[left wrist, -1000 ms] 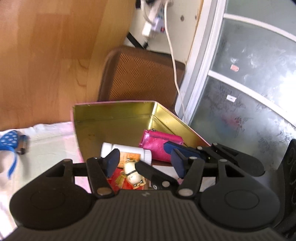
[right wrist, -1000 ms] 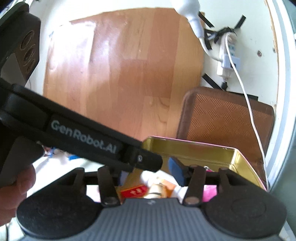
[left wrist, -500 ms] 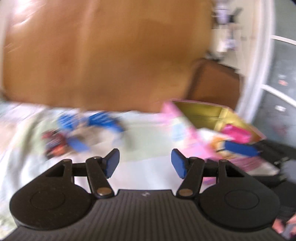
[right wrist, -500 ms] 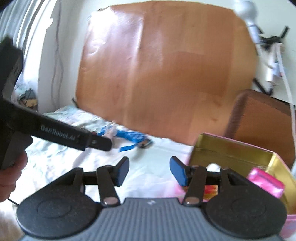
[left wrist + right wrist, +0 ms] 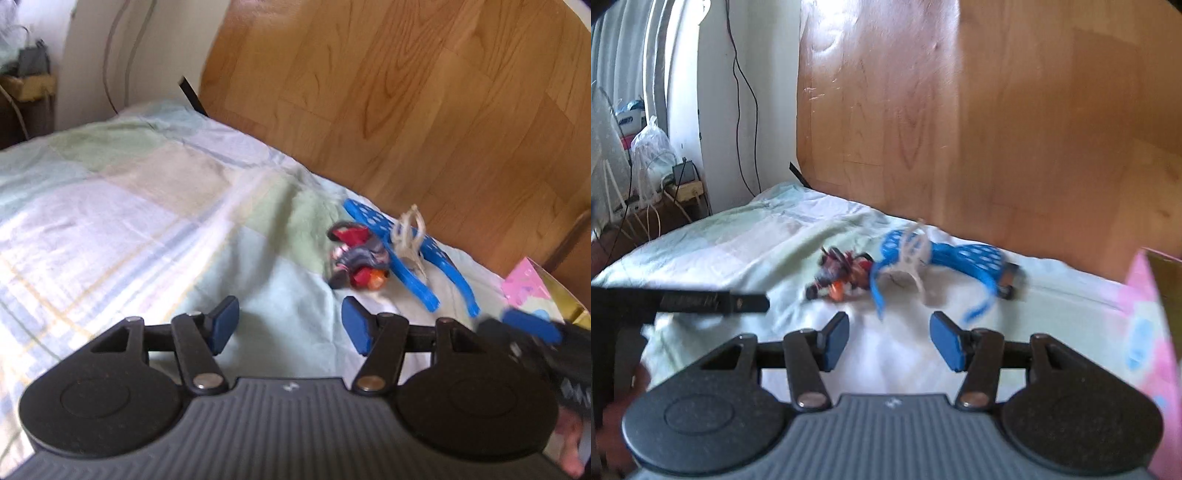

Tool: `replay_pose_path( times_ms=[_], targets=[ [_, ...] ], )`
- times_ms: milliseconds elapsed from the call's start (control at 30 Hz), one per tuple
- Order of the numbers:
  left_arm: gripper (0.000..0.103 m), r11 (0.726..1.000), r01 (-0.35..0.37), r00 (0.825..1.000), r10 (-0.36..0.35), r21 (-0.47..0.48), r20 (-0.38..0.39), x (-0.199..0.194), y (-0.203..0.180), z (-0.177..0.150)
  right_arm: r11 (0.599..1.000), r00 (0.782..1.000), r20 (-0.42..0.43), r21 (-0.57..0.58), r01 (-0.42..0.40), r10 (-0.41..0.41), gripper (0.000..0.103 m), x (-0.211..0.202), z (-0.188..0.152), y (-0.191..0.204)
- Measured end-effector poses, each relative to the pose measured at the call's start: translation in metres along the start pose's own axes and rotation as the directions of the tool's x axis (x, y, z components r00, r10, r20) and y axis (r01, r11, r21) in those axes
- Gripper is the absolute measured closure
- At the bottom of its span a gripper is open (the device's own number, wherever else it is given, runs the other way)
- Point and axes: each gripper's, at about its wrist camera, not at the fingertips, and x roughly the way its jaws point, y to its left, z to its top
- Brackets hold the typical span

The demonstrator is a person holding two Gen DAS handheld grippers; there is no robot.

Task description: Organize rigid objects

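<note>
Toy figure (image 5: 356, 258) beyond empty left fingers (image 5: 225, 326)

small clutter on the checked sheet
red-and-grey toy figure (image 5: 356, 260) lying beside blue perforated plastic pieces (image 5: 406, 254), whitish clip (image 5: 911, 254) on top; pink-sided tin (image 5: 1156, 321) at right.

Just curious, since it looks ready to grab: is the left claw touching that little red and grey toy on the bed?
Apart. In the left wrist view, the open left claw has bare sheet between its pads, and the toy lies beyond them.
</note>
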Motion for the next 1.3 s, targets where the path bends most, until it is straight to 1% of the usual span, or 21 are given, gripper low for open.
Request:
replay_pose_path(
  times_ms=[33, 100, 167, 200, 267, 333, 400, 433, 467, 500, 567, 800, 833, 933, 1100, 1300],
  targets=[
    [0.039, 1.0, -0.014, 1.0, 0.014, 0.002, 0.01, -0.001, 0.0, 0.0, 1.0, 1.0, -0.003, 0.006, -0.016, 0.016, 0.053, 0.009, 0.006, 0.003],
    [0.039, 0.999, -0.033, 0.999, 0.033, -0.003, 0.02, -0.003, 0.002, 0.001, 0.999, 0.999, 0.003, -0.001, -0.038, 0.038, 0.049, 0.025, 0.015, 0.012],
    [0.039, 0.999, -0.043, 0.999, 0.044, -0.019, 0.022, 0.0, 0.007, 0.004, 0.998, 0.999, 0.005, -0.029, -0.053, 0.053, 0.043, 0.039, 0.022, 0.022],
    [0.039, 0.998, -0.046, 0.999, 0.047, -0.03, 0.022, -0.001, 0.012, 0.004, 0.997, 0.998, 0.0, -0.045, -0.057, 0.057, 0.042, 0.047, 0.023, 0.028],
    [0.039, 0.997, -0.05, 0.998, 0.051, -0.053, 0.027, -0.004, 0.018, 0.004, 0.996, 0.998, -0.018, -0.076, -0.055, 0.053, 0.042, 0.063, 0.026, 0.037],
    [0.039, 0.996, -0.054, 0.998, 0.056, -0.065, 0.034, -0.005, 0.02, 0.004, 0.994, 0.999, -0.031, -0.105, -0.033, 0.03, 0.042, 0.08, 0.027, 0.045],
    [0.039, 0.997, -0.055, 0.998, 0.057, -0.058, 0.028, -0.004, 0.017, 0.004, 0.99, 0.999, -0.036, -0.139, 0.0, -0.005, 0.048, 0.093, 0.026, 0.051],
    [0.039, 0.997, -0.057, 0.998, 0.058, -0.05, 0.025, -0.003, 0.015, 0.004, 0.988, 0.999, -0.041, -0.156, 0.007, -0.014, 0.059, 0.099, 0.025, 0.053],
    [0.039, 0.997, -0.057, 0.998, 0.058, -0.042, 0.024, -0.003, 0.014, 0.003, 0.987, 0.999, -0.042, -0.162, -0.006, 0.0, 0.074, 0.101, 0.024, 0.055],
    [0.039, 0.998, -0.058, 0.998, 0.059, -0.035, 0.026, -0.004, 0.012, 0.003, 0.985, 0.999, -0.041, -0.175, 0.009, -0.017, 0.075, 0.102, 0.023, 0.058],
    [0.038, 0.998, -0.062, 0.998, 0.062, -0.029, 0.028, -0.004, 0.012, 0.002, 0.984, 0.999, -0.036, -0.18, 0.02, -0.027, 0.077, 0.098, 0.022, 0.06],
    [0.038, 0.998, -0.059, 0.998, 0.06, -0.033, 0.034, -0.002, 0.014, 0.003, 0.995, 0.999, -0.039, -0.102, -0.009, 0.005, 0.077, 0.069, 0.009, 0.043],
    [0.038, 0.998, -0.056, 0.998, 0.057, -0.031, 0.036, -0.002, 0.014, 0.003, 0.996, 0.999, -0.041, -0.084, -0.014, 0.01, 0.077, 0.061, 0.006, 0.038],
    [0.033, 0.999, -0.05, 0.998, 0.05, -0.015, 0.044, -0.003, 0.011, 0.002, 0.999, 0.998, -0.047, -0.031, -0.034, 0.032, 0.077, 0.038, -0.004, 0.027],
    [0.033, 0.998, -0.047, 0.997, 0.046, 0.029, 0.06, -0.006, 0.004, 0.0, 0.999, 0.998, -0.046, 0.016, -0.044, 0.045, 0.077, -0.003, -0.026, 0.016],
    [0.033, 0.996, -0.046, 0.995, 0.039, 0.079, 0.088, -0.01, -0.004, -0.003, 0.998, 0.999, -0.025, 0.049, -0.027, 0.028, 0.077, -0.044, -0.05, 0.01]
  ],
)
